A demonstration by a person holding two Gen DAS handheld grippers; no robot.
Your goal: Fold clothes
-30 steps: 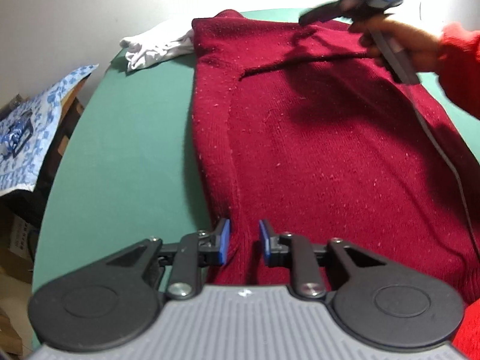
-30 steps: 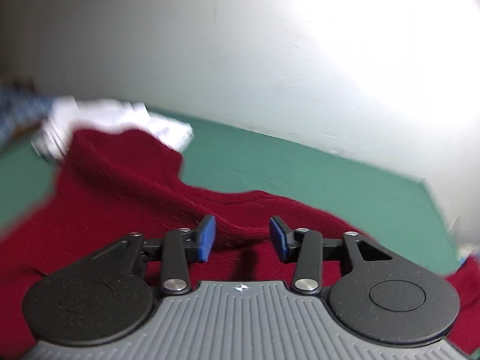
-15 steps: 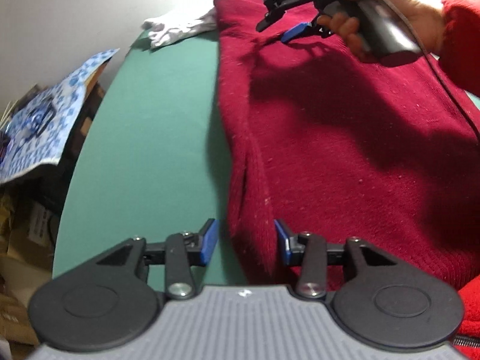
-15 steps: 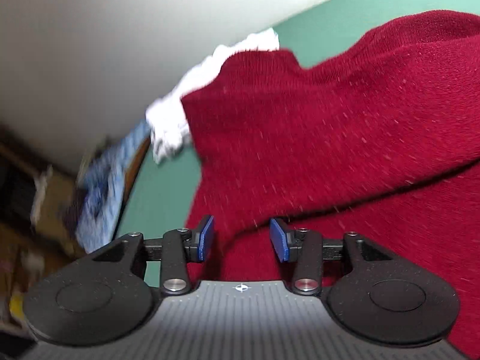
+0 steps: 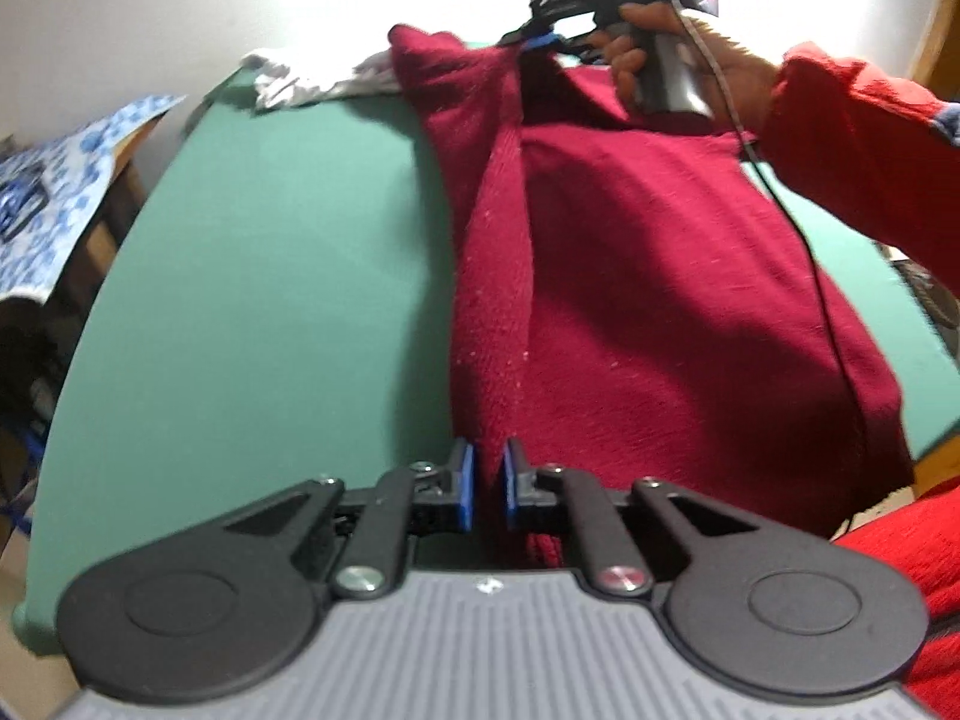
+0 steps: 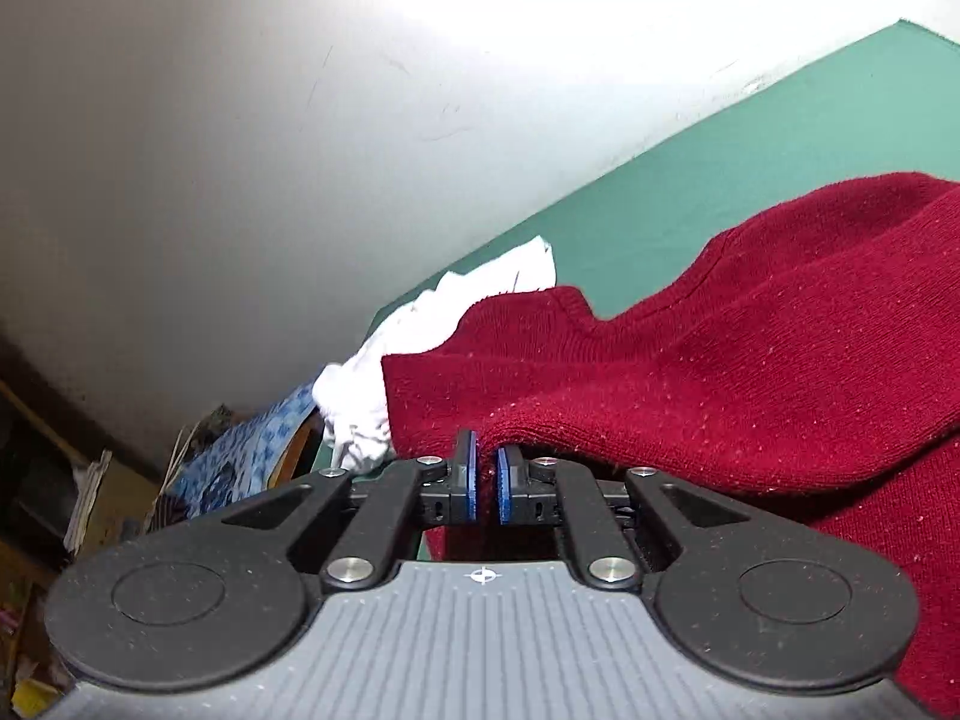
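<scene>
A dark red knit sweater [image 5: 672, 276] lies lengthwise on the green table [image 5: 270, 300]. Its left edge is pulled up into a taut ridge [image 5: 498, 276] that runs between both grippers. My left gripper [image 5: 487, 483] is at the near end, its jaws closing with the red knit pinched between the blue pads. At the far end the right gripper [image 5: 543, 42], held by a hand in a red sleeve, grips the sweater's far edge. In the right wrist view the right gripper [image 6: 485, 480] is closing on a fold of the sweater [image 6: 720, 384], lifted off the table.
A crumpled white garment [image 5: 306, 81] lies at the table's far left corner, also the white garment [image 6: 432, 354] beside the sweater. A blue patterned cloth [image 5: 54, 198] and cluttered shelves stand off the table's left side. A black cable [image 5: 804, 228] trails over the sweater.
Both grippers closed on the sweater's left edge. The right gripper rose and rolled, lifting the far edge; the edge now stands as a stretched ridge. The left gripper shifted along the near hem.
</scene>
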